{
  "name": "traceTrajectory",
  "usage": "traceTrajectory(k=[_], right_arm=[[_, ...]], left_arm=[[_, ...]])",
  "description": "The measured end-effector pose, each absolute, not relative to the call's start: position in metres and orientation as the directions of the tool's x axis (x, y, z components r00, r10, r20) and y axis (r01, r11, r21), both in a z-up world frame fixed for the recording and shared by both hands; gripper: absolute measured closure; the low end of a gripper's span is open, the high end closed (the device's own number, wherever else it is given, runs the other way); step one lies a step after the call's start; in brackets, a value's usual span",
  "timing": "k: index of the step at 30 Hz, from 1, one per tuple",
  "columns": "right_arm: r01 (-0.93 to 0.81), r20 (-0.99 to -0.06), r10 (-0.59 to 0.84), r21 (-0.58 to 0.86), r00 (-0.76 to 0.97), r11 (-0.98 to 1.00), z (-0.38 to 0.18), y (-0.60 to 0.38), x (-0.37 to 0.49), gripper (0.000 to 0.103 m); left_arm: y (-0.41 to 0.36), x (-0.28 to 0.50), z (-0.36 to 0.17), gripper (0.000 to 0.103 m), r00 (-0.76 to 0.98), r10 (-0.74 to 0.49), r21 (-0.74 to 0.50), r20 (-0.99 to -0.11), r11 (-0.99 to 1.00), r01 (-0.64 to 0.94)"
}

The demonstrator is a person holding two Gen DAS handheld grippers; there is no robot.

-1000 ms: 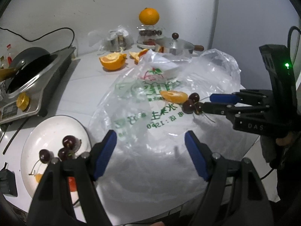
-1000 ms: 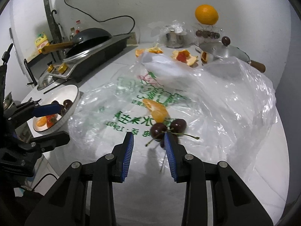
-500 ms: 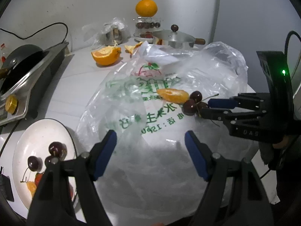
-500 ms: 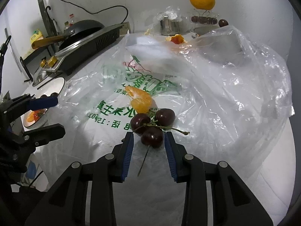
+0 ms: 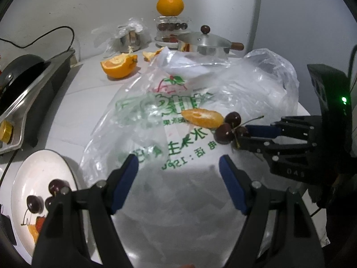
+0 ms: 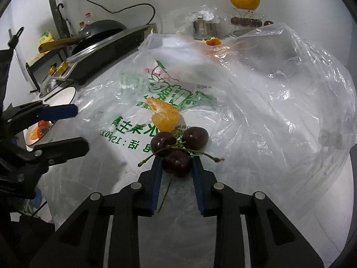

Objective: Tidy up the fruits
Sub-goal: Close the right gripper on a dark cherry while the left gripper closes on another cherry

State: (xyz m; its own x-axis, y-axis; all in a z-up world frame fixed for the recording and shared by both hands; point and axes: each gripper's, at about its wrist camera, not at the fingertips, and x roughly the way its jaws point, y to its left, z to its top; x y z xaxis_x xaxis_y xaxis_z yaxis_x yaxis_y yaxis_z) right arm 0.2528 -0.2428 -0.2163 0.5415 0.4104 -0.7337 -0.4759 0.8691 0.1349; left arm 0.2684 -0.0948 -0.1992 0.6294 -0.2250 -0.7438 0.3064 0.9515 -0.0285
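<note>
Three dark cherries lie with stems crossed on a clear printed plastic bag [image 6: 267,111], next to an orange segment [image 6: 165,118]. My right gripper [image 6: 177,165] is closing its jaws, and the blue pads touch both sides of the nearest cherry [image 6: 177,163]. The other two cherries [image 6: 195,137] sit just beyond the fingertips. In the left wrist view the right gripper [image 5: 243,134] reaches the cherries [image 5: 225,131] from the right. My left gripper [image 5: 178,163] hangs open over the bag, holding nothing. A white plate [image 5: 33,174] at lower left holds cherries and fruit pieces.
A cooker with a black pan [image 5: 26,89] stands along the left. At the back are a half orange [image 5: 118,65], a steel cup [image 5: 130,41], a lidded steel pot [image 5: 205,44] and a whole orange [image 5: 170,5] on a glass jar. The bag covers most of the table.
My right gripper moved forward and down until the nearest cherry sat between its pads, then the jaws narrowed onto it. The left gripper drifted slightly toward the bag, still open.
</note>
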Motion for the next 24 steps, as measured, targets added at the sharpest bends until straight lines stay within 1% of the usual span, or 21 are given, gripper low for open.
traceTrajectory(k=[16,22,24], right_arm=[[-0.450,-0.712,0.408,0.144,0.571,0.881,-0.208,-0.274,0.254,0.075],[-0.435,-0.707,0.408,0.156,0.578,0.887,-0.209,-0.287,0.257,0.075],[-0.433,-0.705,0.410,0.160,0.578,0.887,-0.209,-0.291,0.258,0.075]], left_arm=[[-0.140,0.303,-0.213,0.027,0.599,-0.245,-0.021,-0.762,0.934,0.356],[-0.146,0.314,-0.217,0.028,0.585,-0.273,-0.066,-0.764,0.934,0.351],[-0.146,0.318,-0.219,0.032,0.579,-0.283,-0.089,-0.765,0.937,0.339]])
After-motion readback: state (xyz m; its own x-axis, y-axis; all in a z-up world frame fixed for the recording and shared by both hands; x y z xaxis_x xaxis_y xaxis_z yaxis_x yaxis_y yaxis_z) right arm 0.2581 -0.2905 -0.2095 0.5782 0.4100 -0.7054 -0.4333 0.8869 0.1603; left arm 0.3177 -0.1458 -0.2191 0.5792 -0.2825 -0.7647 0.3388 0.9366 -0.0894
